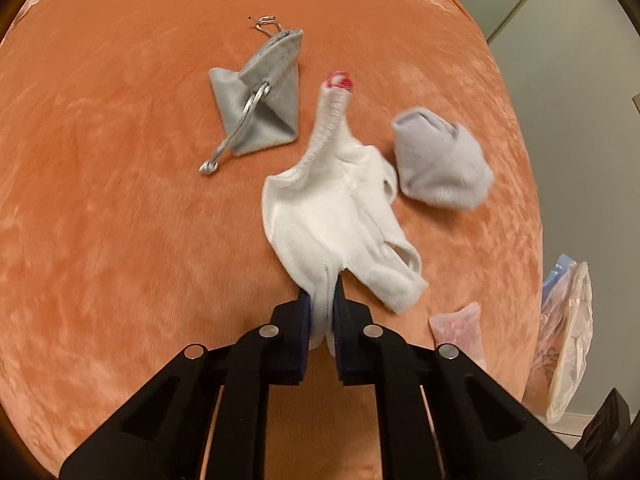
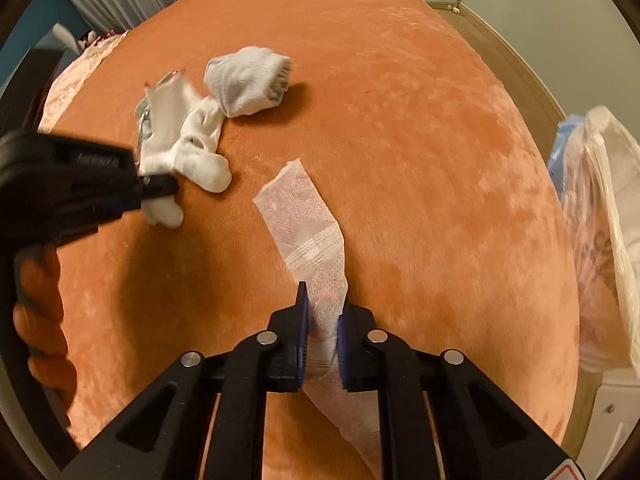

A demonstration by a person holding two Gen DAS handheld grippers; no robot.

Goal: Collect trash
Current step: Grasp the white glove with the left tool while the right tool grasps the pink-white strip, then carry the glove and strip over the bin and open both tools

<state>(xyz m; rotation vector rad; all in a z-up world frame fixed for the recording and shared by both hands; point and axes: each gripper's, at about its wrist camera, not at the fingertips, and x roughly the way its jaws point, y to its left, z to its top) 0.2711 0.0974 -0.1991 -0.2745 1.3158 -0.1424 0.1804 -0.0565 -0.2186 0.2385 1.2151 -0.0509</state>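
Note:
A white knitted glove (image 1: 340, 216) with a red-tipped cuff lies on the orange velvet bed cover (image 1: 120, 200). My left gripper (image 1: 322, 300) is shut on its near end, the fabric pinched between the blue pads. In the right wrist view the same glove (image 2: 188, 148) hangs from the left gripper (image 2: 160, 192), which a hand holds at the left edge. A long white paper tissue (image 2: 304, 224) stretches across the cover, and my right gripper (image 2: 323, 312) is shut on its near part.
A rolled grey-white sock (image 1: 440, 160) lies right of the glove, and a grey drawstring pouch (image 1: 260, 108) lies to the left. A clear plastic bag (image 2: 600, 240) hangs beside the bed's right edge. A pinkish tissue corner (image 1: 460, 328) shows near the bed edge.

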